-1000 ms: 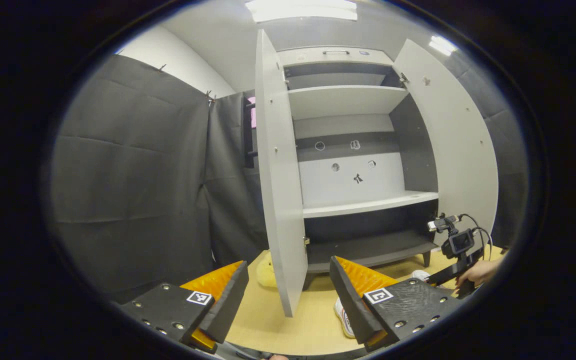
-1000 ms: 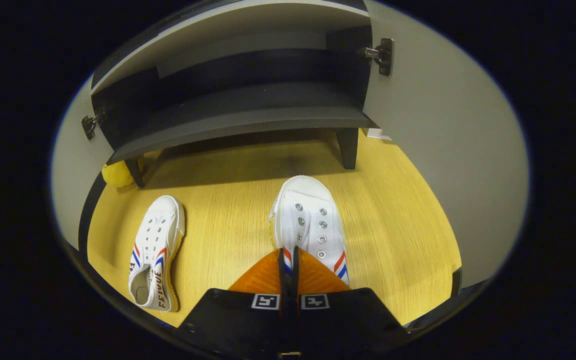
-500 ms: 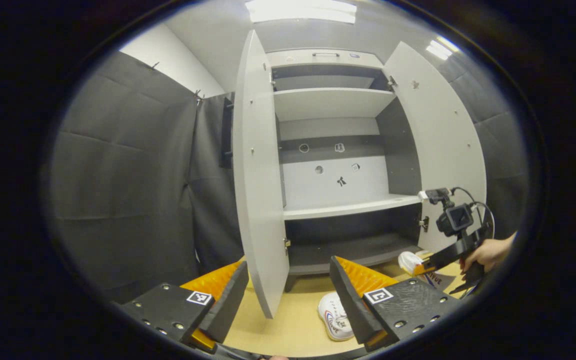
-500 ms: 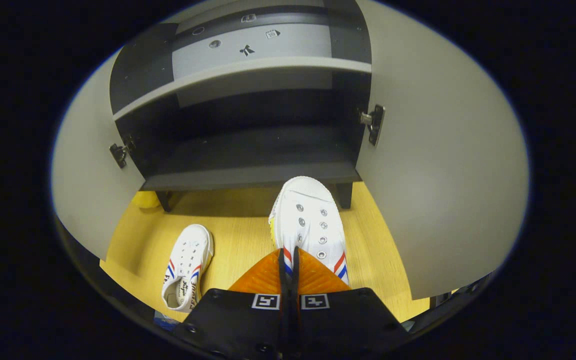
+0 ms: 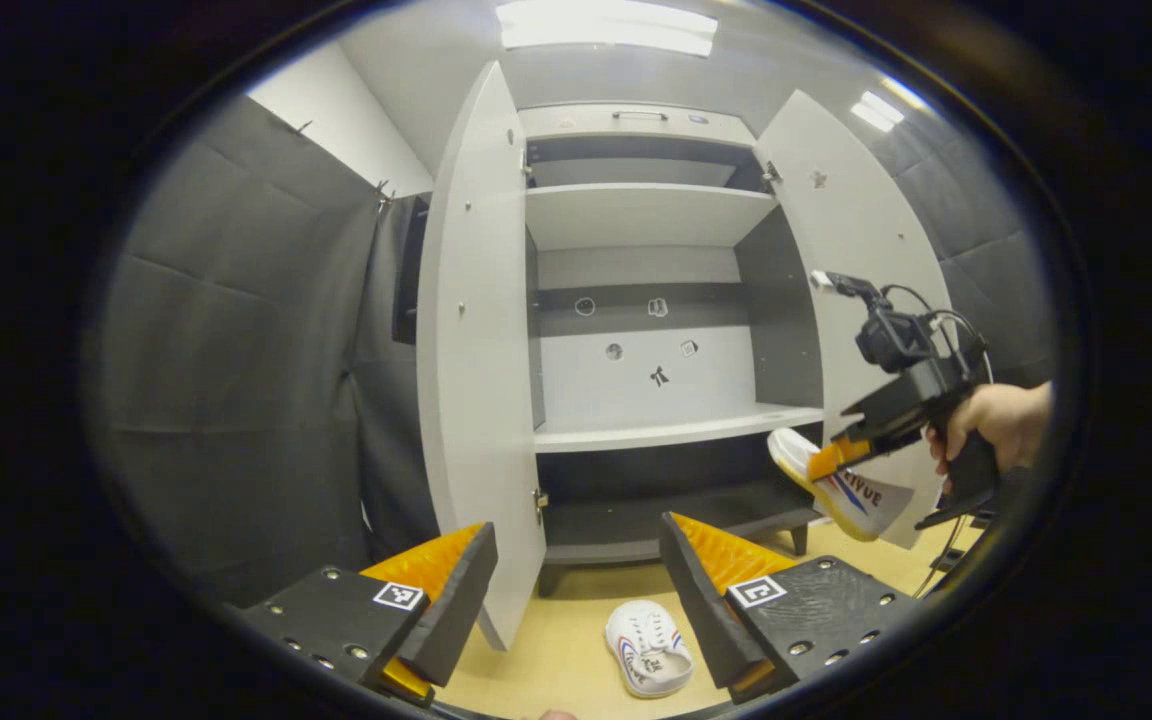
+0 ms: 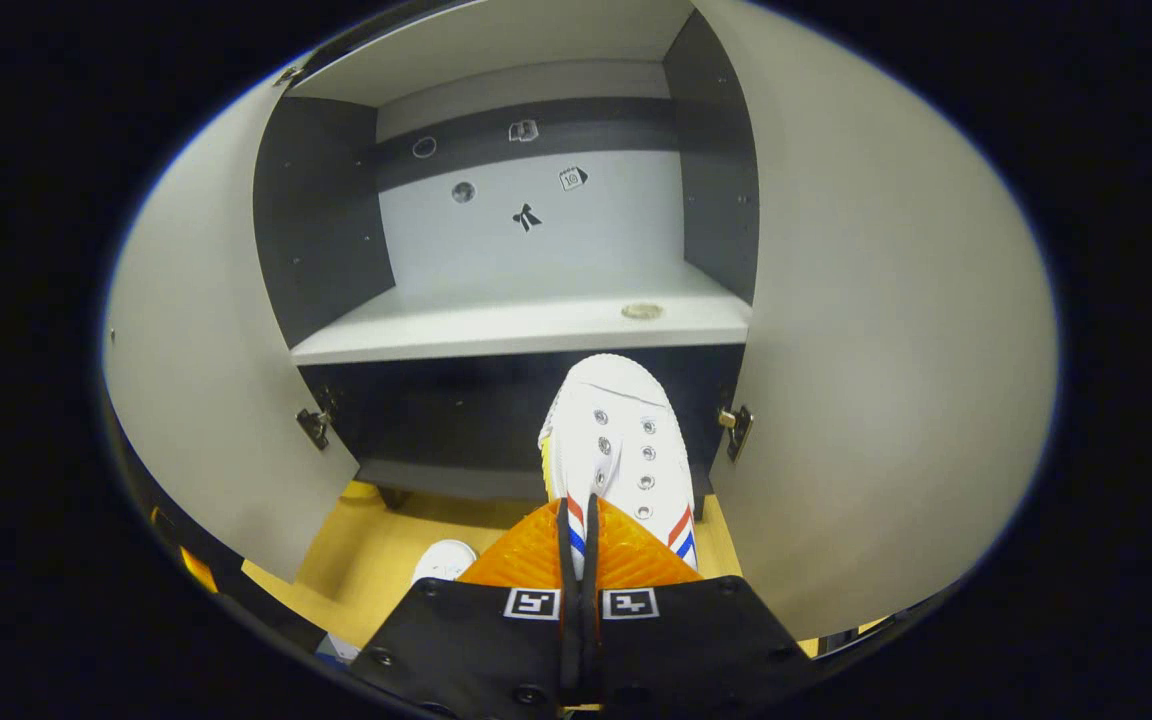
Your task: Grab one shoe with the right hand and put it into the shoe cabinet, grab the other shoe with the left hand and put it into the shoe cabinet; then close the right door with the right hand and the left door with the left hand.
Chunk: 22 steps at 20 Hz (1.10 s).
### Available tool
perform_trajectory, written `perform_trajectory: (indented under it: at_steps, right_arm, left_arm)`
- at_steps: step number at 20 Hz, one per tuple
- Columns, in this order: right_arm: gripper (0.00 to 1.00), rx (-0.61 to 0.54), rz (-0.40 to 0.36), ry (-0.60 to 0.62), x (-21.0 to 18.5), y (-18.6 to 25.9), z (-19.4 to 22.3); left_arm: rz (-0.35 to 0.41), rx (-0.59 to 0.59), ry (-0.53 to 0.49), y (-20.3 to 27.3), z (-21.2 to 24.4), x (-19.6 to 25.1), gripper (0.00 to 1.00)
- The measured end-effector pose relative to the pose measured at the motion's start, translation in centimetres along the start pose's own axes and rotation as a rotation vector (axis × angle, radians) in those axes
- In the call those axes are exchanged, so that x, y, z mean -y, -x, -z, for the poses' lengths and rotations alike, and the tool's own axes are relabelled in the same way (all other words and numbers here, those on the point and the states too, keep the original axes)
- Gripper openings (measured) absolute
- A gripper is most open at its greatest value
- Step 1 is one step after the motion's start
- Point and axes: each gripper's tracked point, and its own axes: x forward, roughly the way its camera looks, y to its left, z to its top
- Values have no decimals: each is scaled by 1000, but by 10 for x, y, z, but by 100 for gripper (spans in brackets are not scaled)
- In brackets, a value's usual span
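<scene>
My right gripper (image 6: 576, 520) is shut on a white canvas shoe (image 6: 616, 440) with red and blue stripes, toe pointing at the open shoe cabinet (image 6: 526, 320). In the left gripper view that gripper (image 5: 826, 462) and the hand holding it carry the shoe (image 5: 836, 485) in the air, level with the cabinet's middle shelf (image 5: 676, 432). The second white shoe (image 5: 648, 648) lies on the wooden floor before the cabinet, beside my left gripper (image 5: 576, 590), which is open and holds nothing. Its toe (image 6: 444, 560) peeks out in the right gripper view.
Both cabinet doors stand wide open: the left door (image 5: 476, 380) and the right door (image 5: 851, 240). A small round disc (image 6: 642, 311) lies on the middle shelf. The dark bottom shelf (image 5: 656, 520) sits just above the floor. Black cloth walls the booth at left.
My right gripper has lifted the shoe from the floor up to the height of the middle shelf. The left gripper has shifted a little, staying open.
</scene>
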Motion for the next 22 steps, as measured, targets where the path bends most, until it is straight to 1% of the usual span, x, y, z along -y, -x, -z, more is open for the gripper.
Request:
perform_trajectory:
  at_steps: [4,7,8,11,15,18,19,22]
  right_arm:
    - [1,56,-15,-4,-4,3,-39]
    - [0,81,-14,-6,-4,-7,-64]
    - [1,88,-16,-9,-3,-9,-73]
    - [1,111,-21,-6,-2,-19,-101]
    - [1,146,-28,2,-5,-40,-141]
    - [1,151,-33,-2,-7,-66,-166]
    - [1,148,-31,-2,-6,-70,-169]
    - [1,136,-23,-12,-5,-100,-183]
  left_arm:
    - [4,6,9,-7,1,4,94]
    - [0,10,8,-12,0,4,94]
    - [-1,9,9,-13,0,4,94]
    - [-4,3,12,-17,4,6,94]
    - [-11,-7,15,-39,4,13,94]
    - [-21,-17,19,-45,7,15,94]
    - [-27,-18,19,-48,8,15,94]
    - [-37,-27,14,-54,8,16,94]
